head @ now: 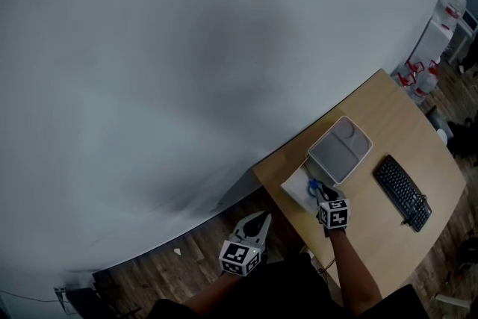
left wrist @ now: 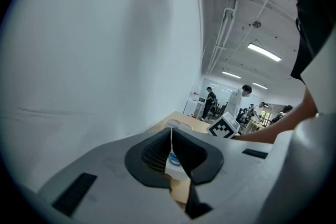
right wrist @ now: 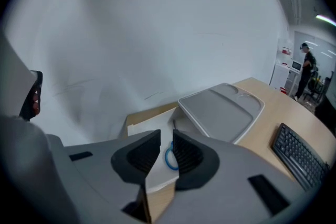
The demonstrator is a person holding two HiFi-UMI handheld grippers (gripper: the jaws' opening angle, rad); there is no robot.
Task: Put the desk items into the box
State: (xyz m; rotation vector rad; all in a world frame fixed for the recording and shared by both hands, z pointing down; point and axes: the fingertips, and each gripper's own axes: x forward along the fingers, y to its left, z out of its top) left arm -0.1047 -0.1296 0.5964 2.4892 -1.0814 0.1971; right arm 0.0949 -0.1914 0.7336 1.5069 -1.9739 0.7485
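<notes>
Two grippers show, and only one is near the work; the left gripper (left wrist: 171, 139) hangs off the desk over the wooden floor (head: 194, 250), well short of the grey moulded plastic tray (right wrist: 223, 110), its ribbed black jaws pressed together on nothing. The right gripper (right wrist: 167, 147) hovers just before the tray, jaws apart by a narrow gap and empty; through that gap shows a thin blue ring-shaped item (right wrist: 170, 157), lying on a white flat rectangular sheet or card (right wrist: 149, 124) that touches the tray's near edge. The ring is probably the next pick; it looks thin and flat on a smooth surface, so the jaws should widen, straddle its rim and come down square, lest it skid. Whether the tray is the box I cannot tell; it is shallow, matte and round-cornered, with recesses. Right of the tray lies a black keyboard (right wrist: 302, 157) on the pale wooden desk (right wrist: 278, 107).
</notes>
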